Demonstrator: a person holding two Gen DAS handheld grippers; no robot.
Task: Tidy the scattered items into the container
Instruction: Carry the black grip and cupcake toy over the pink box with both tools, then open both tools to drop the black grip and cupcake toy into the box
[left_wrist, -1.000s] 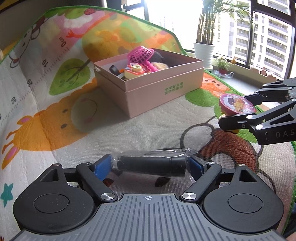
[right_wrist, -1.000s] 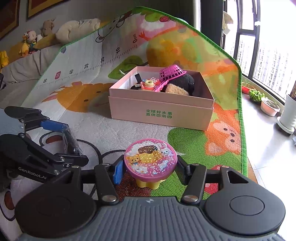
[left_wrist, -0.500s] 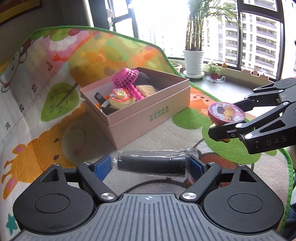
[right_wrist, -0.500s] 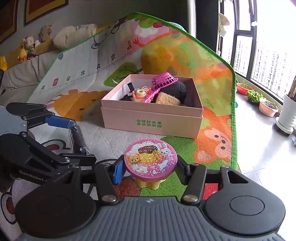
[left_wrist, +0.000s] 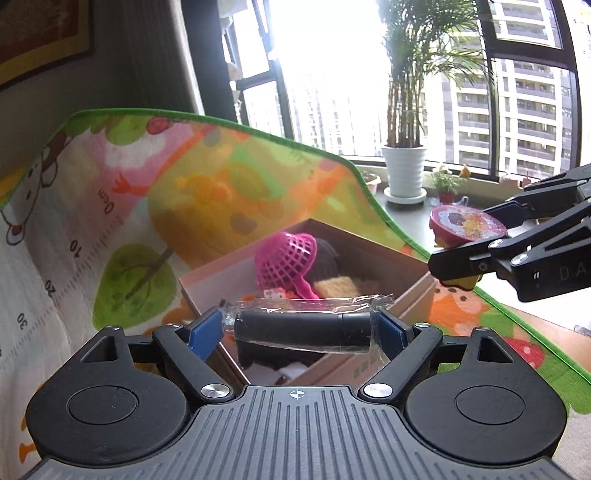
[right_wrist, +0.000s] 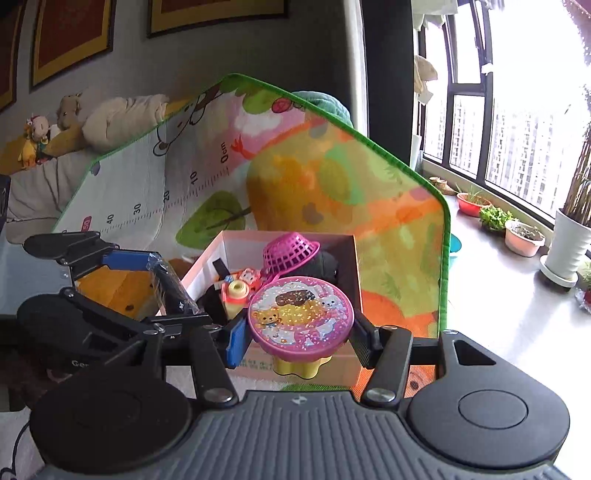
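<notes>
Play mat (left_wrist: 122, 206): large cartoon print with a ruler strip, covering the floor and curling up at the far side. It carries everything.

Pink box (right_wrist: 352, 266): the container, open-topped, on the mat, directly ahead of both grippers in both wrist views. It already holds a magenta mesh basket (left_wrist: 286, 260), a dark plush toy (left_wrist: 327, 254) and some small bright toys; free room looks best at the near side.

Left gripper (left_wrist: 301, 326): jaws clamped on the ends of a black cylinder in clear wrap (left_wrist: 303, 328), held crosswise and seen over the box's near corner.

Right gripper (right_wrist: 297, 334): jaws closed on a round pink glitter toy with a yellow base (right_wrist: 300, 319), lid face up. It sits in front of the box's near wall, and I cannot tell whether it is over the opening yet.

Step in hand (judgement): carry both items over the box and release.
- Bring each item fully past the near wall before opening.
- The grippers are close together; stagger the drops, one at a time.
- Lower before release: the cylinder could roll, and the wrap may cling to a pad.
- Aim away from the mesh basket, which rides high and could tip things out.
- Keep the round toy level so it lands on its base.
</notes>
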